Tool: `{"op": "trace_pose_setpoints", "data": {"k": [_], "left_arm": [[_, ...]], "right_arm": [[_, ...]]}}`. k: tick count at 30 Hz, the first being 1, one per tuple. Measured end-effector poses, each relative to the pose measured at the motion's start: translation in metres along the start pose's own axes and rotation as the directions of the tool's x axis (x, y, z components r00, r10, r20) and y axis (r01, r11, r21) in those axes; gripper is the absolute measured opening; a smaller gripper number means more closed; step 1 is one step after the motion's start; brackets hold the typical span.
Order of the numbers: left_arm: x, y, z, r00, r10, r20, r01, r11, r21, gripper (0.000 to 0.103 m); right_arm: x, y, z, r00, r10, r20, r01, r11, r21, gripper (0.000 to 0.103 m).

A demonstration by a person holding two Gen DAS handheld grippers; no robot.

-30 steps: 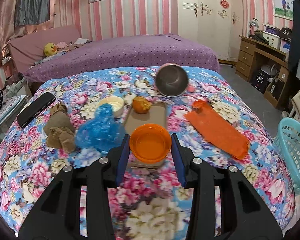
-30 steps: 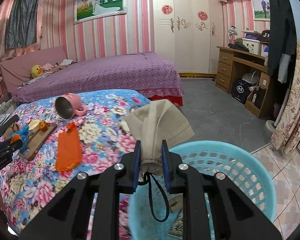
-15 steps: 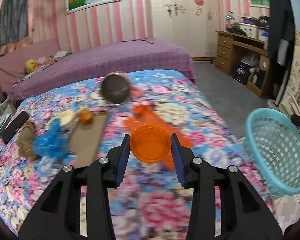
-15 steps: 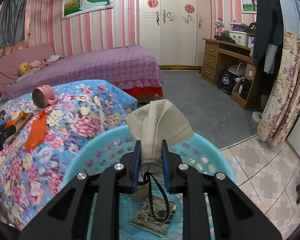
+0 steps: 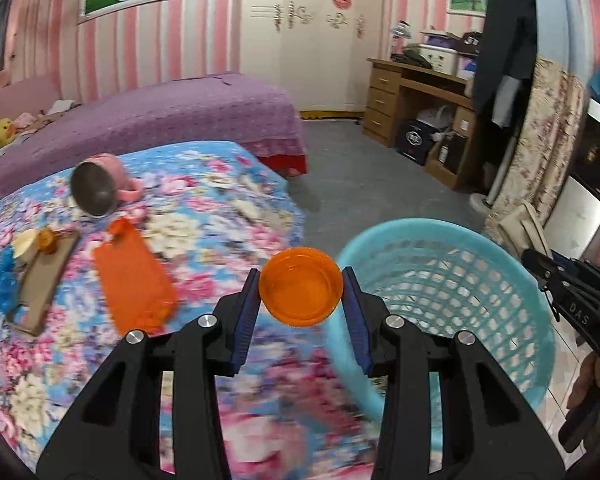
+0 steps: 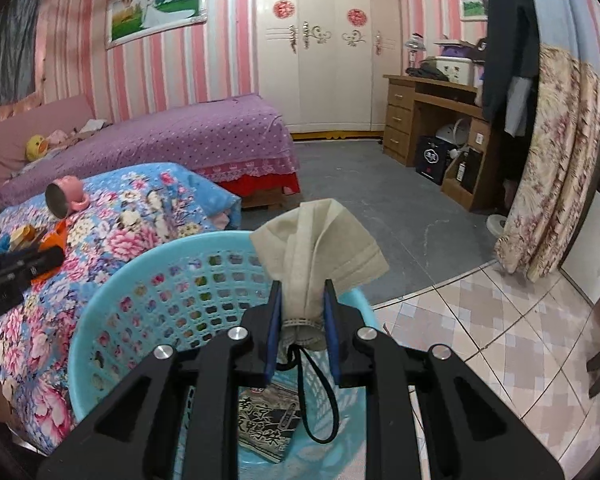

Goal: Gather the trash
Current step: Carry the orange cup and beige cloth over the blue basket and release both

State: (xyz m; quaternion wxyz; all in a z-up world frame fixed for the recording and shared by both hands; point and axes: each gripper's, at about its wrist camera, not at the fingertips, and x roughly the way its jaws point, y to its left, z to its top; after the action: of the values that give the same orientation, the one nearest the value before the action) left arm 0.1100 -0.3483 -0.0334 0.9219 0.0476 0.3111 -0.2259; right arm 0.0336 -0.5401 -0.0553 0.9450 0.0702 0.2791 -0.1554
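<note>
**Both hands full at the basket**

While our left gripper pinched the orange bowl beside the blue basket rim, our right gripper had its fingers clamped on a beige mask above the basket, a dark wrapper lying inside.

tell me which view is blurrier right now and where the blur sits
Left wrist view: heavy motion smear on the floral bedspread below the left gripper; its orange bowl stays sharp. Right wrist view: mostly crisp, with the printed packet in the blue basket legible. Both show fisheye bending at the edges.
</note>
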Motion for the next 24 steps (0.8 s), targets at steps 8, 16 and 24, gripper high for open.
{"op": "trace_pose_setpoints", "data": {"k": [8, 16, 24], "left_arm": [[0.019, -0.046, -0.001, 1.0, -0.014, -0.027, 0.016, 0.998, 0.058, 0.039], [0.023, -0.045, 0.006, 0.999, -0.023, -0.033, 0.025, 0.998, 0.052, 0.078], [0.016, -0.013, 0.012, 0.999, 0.047, -0.003, -0.047, 0.999, 0.016, 0.096]], "right_arm": [[0.001, -0.007, -0.004, 1.0, -0.027, -0.006, 0.027, 1.0, -0.015, 0.02], [0.001, -0.016, -0.006, 0.999, -0.034, -0.004, 0.034, 0.999, 0.016, 0.02], [0.003, -0.016, -0.006, 0.999, -0.038, -0.001, 0.038, 0.999, 0.014, 0.02]]}}
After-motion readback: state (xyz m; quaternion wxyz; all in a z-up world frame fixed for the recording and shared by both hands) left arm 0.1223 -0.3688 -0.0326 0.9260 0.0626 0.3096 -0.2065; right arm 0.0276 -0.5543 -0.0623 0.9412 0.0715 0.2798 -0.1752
